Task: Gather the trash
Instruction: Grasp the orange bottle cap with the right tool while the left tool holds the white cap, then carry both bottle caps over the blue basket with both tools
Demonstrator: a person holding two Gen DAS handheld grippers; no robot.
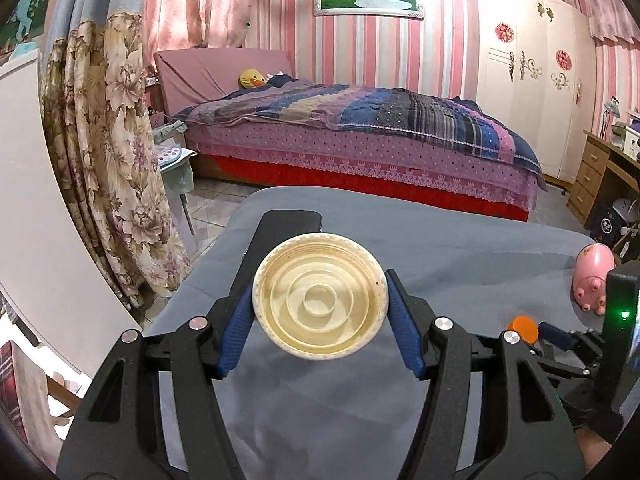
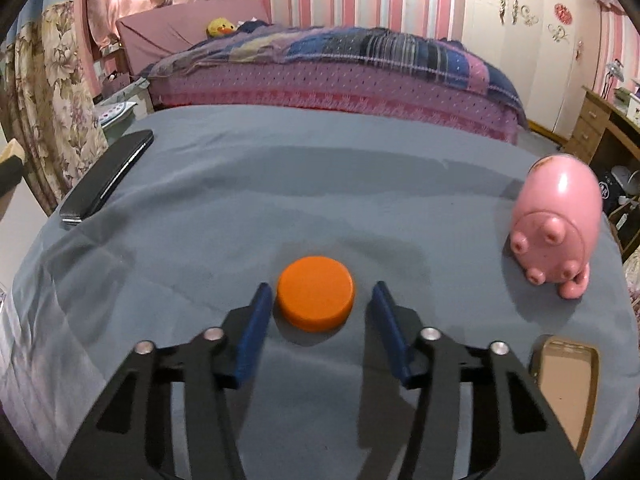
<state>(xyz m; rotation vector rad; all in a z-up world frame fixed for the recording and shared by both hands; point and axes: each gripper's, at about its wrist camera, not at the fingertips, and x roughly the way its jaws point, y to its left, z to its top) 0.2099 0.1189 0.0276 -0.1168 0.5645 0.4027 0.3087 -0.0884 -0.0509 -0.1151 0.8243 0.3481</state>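
In the left wrist view my left gripper (image 1: 320,300) is shut on a cream round plastic lid (image 1: 320,296), held tilted above the grey cloth-covered table (image 1: 460,264), its ribbed underside facing the camera. In the right wrist view my right gripper (image 2: 318,300) is open, its blue fingers on either side of an orange bottle cap (image 2: 316,299) that lies flat on the grey cloth (image 2: 360,184). The left finger is close to the cap, the right one a little apart. The cap (image 1: 524,329) and the right gripper (image 1: 550,330) also show at the right edge of the left wrist view.
A pink pig toy (image 2: 556,224) stands at the table's right side, also seen in the left wrist view (image 1: 594,280). A black phone (image 2: 108,176) lies at the far left. A clear phone case (image 2: 566,384) lies near right. A bed (image 1: 360,136) stands beyond the table.
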